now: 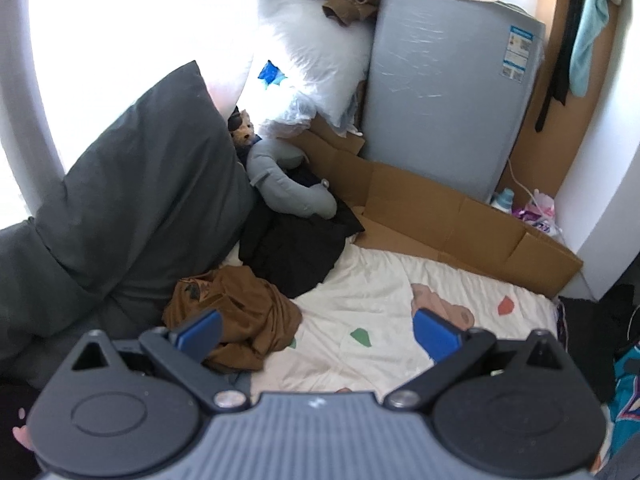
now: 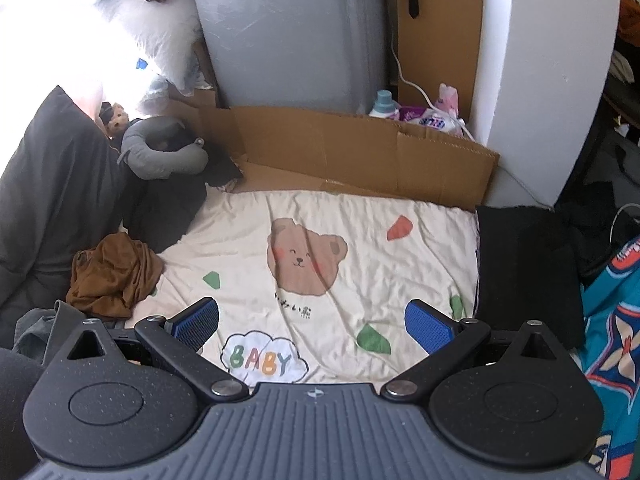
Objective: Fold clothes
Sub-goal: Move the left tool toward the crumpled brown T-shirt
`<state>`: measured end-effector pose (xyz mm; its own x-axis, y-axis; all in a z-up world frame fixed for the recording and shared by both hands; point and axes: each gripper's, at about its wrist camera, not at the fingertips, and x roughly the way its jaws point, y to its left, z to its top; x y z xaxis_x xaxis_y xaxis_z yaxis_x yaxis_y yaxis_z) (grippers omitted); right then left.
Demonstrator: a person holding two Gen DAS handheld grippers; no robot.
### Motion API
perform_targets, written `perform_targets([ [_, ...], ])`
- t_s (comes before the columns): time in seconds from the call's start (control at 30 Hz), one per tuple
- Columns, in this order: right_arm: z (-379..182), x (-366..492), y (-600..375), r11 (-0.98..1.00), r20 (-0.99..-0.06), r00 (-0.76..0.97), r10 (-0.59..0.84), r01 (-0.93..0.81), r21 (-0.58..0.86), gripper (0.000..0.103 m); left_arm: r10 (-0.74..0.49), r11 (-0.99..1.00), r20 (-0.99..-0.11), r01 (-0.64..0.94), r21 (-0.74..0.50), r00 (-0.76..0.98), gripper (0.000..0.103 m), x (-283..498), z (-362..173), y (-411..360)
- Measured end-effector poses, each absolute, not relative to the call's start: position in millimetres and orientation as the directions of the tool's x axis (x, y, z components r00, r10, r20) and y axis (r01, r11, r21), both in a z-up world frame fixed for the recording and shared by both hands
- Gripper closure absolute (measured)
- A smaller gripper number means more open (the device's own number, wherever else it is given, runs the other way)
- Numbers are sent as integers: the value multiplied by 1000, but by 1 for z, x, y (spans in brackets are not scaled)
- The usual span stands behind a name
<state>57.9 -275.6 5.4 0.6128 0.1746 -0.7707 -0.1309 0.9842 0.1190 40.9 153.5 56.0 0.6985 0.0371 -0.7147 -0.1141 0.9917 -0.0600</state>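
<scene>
- Cream bear-print sheet (image 2: 248,240) covers the bed.
- Your left gripper (image 1: 318,334): fingers spread wide, holding nothing; crumpled brown garment (image 1: 240,320) apparently just behind the left finger.
- Your right gripper (image 2: 312,326): likewise wide, empty, garment well left.

crumpled garment (image 2: 116,276) left on quilt (image 2: 320,216), cardboard (image 2: 360,148) behind

- Left wrist view: looks down and forward over the cream bear-print bedsheet (image 1: 380,300), aimed left, close to the crumpled brown garment (image 1: 240,316).
- Right wrist view: same direction, centred on the sheet.
- Shared: sheet, garment, flattened brown cardboard (image 2: 360,148).
</scene>
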Motion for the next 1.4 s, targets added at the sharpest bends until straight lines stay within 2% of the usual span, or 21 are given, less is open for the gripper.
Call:
perform_targets([
  [0.07,4,61,-269,986,-761,628,159,-145,87,1,50,991,-714,-124,-52,698,0,44,51,158],
  [0.13,4,63,-260,985,-744,652,142,-171,38,1,-71,997,-719,42,-57,691,0,49,47,163],
  [0.33,1,74,-245,982,-703,698,136,-189,2,1,-68,997,-734,29,-65,675,1,67,35,174],
  [0.57,-13,95,-229,976,-721,674,161,-220,12,1,-55,999,-747,38,-39,662,2,87,14,182],
  [0.97,-18,144,-205,969,-720,660,217,-234,77,1,-60,997,-780,7,-71,622,4,119,-22,193],
  [1.33,-29,199,-167,924,-732,620,283,-380,35,1,-57,998,-801,10,-63,595,5,157,-61,189],
  [1.4,-40,208,-162,912,-745,599,292,-409,29,1,-54,998,-810,5,-62,584,12,165,-71,188],
])
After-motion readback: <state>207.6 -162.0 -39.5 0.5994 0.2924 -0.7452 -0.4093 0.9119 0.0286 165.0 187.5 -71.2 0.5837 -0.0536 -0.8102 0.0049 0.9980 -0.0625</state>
